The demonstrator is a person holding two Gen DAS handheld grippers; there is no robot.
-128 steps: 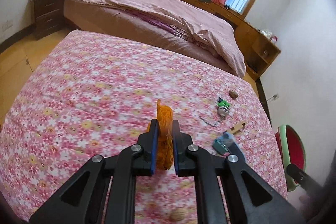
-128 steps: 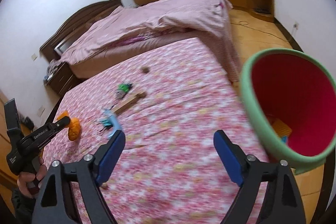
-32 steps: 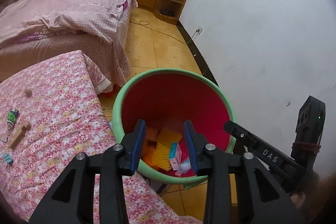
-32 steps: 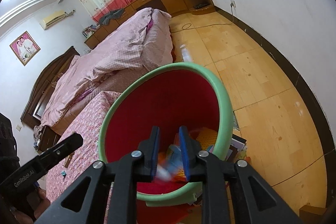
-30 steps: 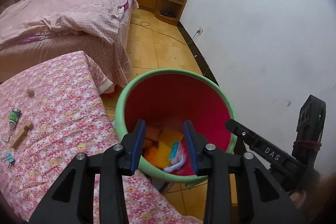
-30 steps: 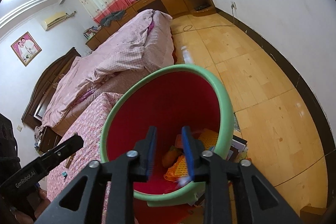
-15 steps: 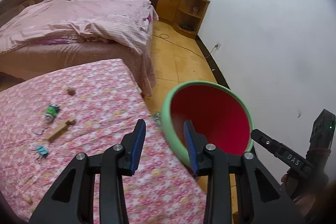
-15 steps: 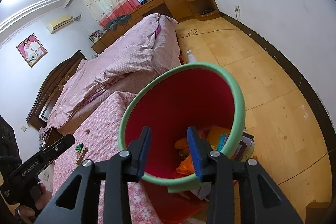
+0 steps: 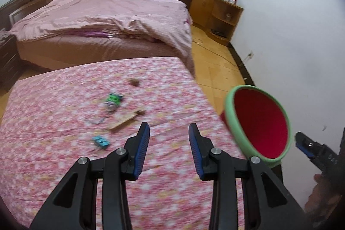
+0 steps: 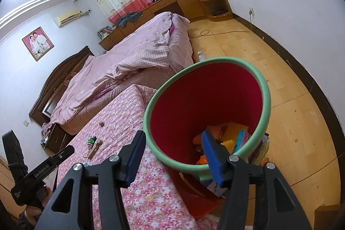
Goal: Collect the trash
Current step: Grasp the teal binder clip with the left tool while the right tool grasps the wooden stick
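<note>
The red bin with a green rim (image 10: 262, 89) stands beside the floral-covered table (image 10: 138, 191); orange and yellow trash (image 10: 234, 129) lies inside it. It also shows at the right of the left wrist view (image 9: 229, 113). My right gripper (image 10: 172, 146) is open and empty over the bin's near rim. My left gripper (image 9: 169, 135) is open and empty above the floral table (image 9: 43, 143). On the table lie a green toy (image 9: 113, 99), a wooden piece (image 9: 125, 121), a blue clip (image 9: 100, 141) and a brown nut (image 9: 134, 82).
A bed with a pink quilt (image 9: 107, 21) lies beyond the table. A wooden cabinet (image 9: 217, 12) lines the far wall. Wood floor (image 10: 291, 100) with a cable runs right of the bin. Books (image 10: 262, 150) lie by the bin's base.
My left gripper let the orange trash fall into the bin, then swung left back over the table. My right gripper dropped its piece into the bin and opened wider.
</note>
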